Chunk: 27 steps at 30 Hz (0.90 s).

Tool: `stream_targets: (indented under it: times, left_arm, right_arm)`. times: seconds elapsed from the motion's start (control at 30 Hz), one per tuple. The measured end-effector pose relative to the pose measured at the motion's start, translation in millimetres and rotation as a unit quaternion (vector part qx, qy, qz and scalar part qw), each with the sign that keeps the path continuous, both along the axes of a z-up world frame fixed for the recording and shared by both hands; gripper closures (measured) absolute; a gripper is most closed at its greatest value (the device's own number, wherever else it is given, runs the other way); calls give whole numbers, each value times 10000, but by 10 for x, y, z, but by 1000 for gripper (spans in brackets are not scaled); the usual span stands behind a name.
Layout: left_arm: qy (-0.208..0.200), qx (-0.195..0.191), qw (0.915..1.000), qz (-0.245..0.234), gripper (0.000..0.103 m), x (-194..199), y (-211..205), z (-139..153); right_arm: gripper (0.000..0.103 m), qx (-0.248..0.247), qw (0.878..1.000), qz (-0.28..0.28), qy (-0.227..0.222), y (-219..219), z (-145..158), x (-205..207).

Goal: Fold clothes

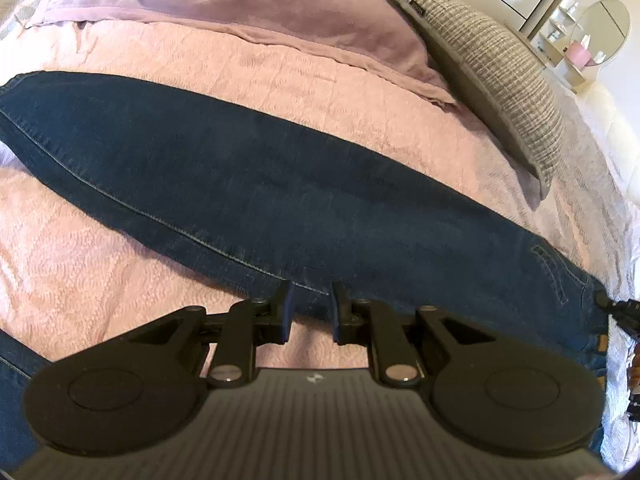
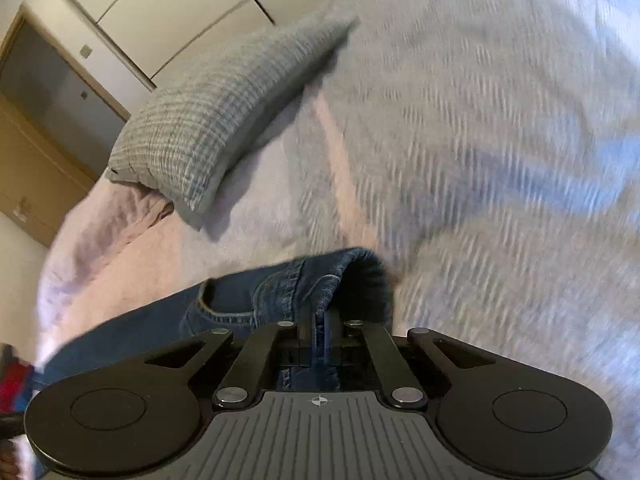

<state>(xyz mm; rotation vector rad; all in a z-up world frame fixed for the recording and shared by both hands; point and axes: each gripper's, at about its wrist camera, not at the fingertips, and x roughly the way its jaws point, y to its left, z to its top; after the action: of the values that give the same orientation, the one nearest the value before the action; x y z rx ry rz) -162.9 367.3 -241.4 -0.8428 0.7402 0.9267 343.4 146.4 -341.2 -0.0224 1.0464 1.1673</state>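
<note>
Denim jeans [image 1: 280,184] lie lengthwise across the pink bed [image 1: 100,280], heavy and floppy, so I trust my right gripper [image 2: 319,332] pinching the thick waistband seam, my left gripper [image 1: 311,304] spread just beside the leg's edge.

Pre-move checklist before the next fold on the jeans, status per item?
1. Right claw shut on the jeans waistband: ok.
2. Left claw open, holding nothing, at the jeans' near edge: ok.
3. Leg lying flat on the pink bedspread: ok.
4. Grey pillow apart from the jeans: ok.
5. Right view sharp enough to judge the landing area: not ok, blurred.
6. Second leg aligned underneath: cannot tell.
</note>
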Motion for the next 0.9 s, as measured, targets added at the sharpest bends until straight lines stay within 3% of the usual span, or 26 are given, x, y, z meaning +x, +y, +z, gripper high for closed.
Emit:
stream_targets:
  times: [0.13, 0.23, 0.3, 0.33, 0.37, 0.47, 0.6, 0.67, 0.73, 0.8, 0.9]
  left_arm:
    - [61, 6, 10000, -56, 90, 44, -12, -41]
    - [53, 110, 9999, -101, 90, 43, -26, 13]
    - [40, 173, 9998, -85, 90, 6, -37, 58]
    - [37, 199, 9998, -71, 90, -15, -43, 79]
    - [30, 220, 9997, -50, 90, -41, -51, 97]
    - [-5, 263, 9997, 7, 90, -149, -126, 149]
    - [33, 235, 9997, -11, 90, -313, -354, 184]
    - [69, 158, 9999, 3, 90, -421, -496, 181]
    - [71, 26, 10000, 47, 90, -557, -620, 178]
    - [63, -86, 9999, 83, 90, -708, -727, 186]
    - [104, -96, 9999, 37, 90, -970, -847, 212]
  right_arm:
    - [103, -551, 9974, -424, -182, 87, -317, -46]
    - [96, -615, 9955, -661, -271, 112, -389, -118]
    - [79, -626, 9936, -917, -216, 29, -290, -107]
    - [62, -725, 9911, -1040, -395, -29, -203, -123]
    - [56, -818, 9882, -1159, -581, -90, -114, -141]
    - [55, -849, 9812, -1308, -1135, -409, 219, -302]
    - [55, -722, 9889, -628, -1134, -977, 466, -866]
    - [55, -995, 9868, -270, -1249, -1231, 394, -1210]
    - [55, -1611, 9786, 119, -1276, -1453, 169, -1531]
    - [54, -2630, 9457, 318, -1883, -1617, -109, -1797]
    - [54, -2653, 9448, 166, -1915, -1557, -101, -2036]
